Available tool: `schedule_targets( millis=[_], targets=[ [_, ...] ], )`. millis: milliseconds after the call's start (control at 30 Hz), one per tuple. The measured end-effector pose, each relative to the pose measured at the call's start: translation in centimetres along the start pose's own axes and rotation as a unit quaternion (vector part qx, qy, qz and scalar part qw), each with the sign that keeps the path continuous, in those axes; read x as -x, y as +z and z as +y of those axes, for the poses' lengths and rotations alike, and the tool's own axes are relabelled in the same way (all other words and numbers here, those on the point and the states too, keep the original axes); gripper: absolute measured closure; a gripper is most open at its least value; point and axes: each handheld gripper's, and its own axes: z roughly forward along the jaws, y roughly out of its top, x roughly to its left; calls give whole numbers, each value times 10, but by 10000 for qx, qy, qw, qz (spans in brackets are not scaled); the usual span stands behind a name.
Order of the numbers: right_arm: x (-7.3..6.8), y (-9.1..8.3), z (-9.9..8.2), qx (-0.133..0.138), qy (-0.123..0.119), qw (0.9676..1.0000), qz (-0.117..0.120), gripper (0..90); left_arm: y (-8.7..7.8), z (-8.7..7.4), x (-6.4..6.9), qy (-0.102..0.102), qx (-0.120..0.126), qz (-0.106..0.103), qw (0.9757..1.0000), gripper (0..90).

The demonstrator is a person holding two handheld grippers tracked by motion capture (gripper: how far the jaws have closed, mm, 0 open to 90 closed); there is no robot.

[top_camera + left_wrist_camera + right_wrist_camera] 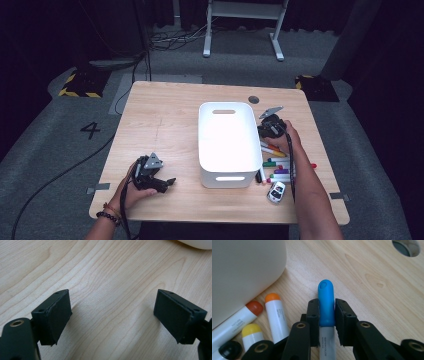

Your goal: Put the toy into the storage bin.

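The blue-capped marker stands near the middle of the right gripper view, slightly low, running up from the bottom edge. Its rounded bright blue cap points toward the top of the frame, and below the cap a white barrel with small dark print runs down out of sight. The cap is pinched on both sides by two black pads. It hangs over bare light wood, well apart from the other markers at lower left. In the high view it cannot be made out.
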Motion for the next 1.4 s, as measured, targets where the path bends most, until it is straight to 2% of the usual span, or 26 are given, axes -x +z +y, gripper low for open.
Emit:
schedule_targets(
  millis=[33,133,200,267,333,433,533,667,767,867,900,1000,1133,1233,1333,1400],
  targets=[
    [1,-2,0,39,-7,10000,61,747,0,0,0,-3,0,-1,10000,148],
    [2,-6,0,146,37,9999,-66,748,0,0,0,-3,1,0,10000,148],
    [4,-12,-1,305,141,9994,-68,749,0,0,0,-2,0,-1,10000,148],
    [7,-22,-3,601,270,9978,-92,749,0,0,0,1,-1,0,10000,148],
    [6,-24,-3,653,319,9973,-142,749,0,0,0,-4,1,-1,10000,148],
    [7,-34,-4,896,342,9952,-205,749,0,0,0,-1,-1,0,10000,148],
    [9,-44,-7,1196,460,9916,-178,749,0,0,0,0,-1,0,10000,148],
    [9,-58,-10,1506,494,9871,-226,749,0,0,0,1,-1,1,10000,148],
    [9,-71,-10,1778,543,9821,-290,749,0,0,0,-1,-1,1,10000,147],
    [9,-87,-13,1990,610,9774,-359,749,0,0,0,3,-2,0,10000,148],
    [9,-87,-13,1990,610,9774,-359,749,0,0,0,3,-1,1,10000,148],
    [8,-100,-16,2214,627,9726,-320,749,0,0,0,2,-1,0,10000,148],
    [4,-119,-18,2379,524,9694,-290,749,0,0,0,2,-2,0,10000,148],
    [1,-130,-18,2557,508,9653,-147,749,0,0,0,2,-3,-1,10000,147],
    [-6,-142,-18,2660,381,9632,-54,749,0,0,0,2,-2,-2,10000,147],
    [-12,-150,-17,2684,253,9630,4,749,0,0,0,3,-2,-1,10000,147]
  ],
)
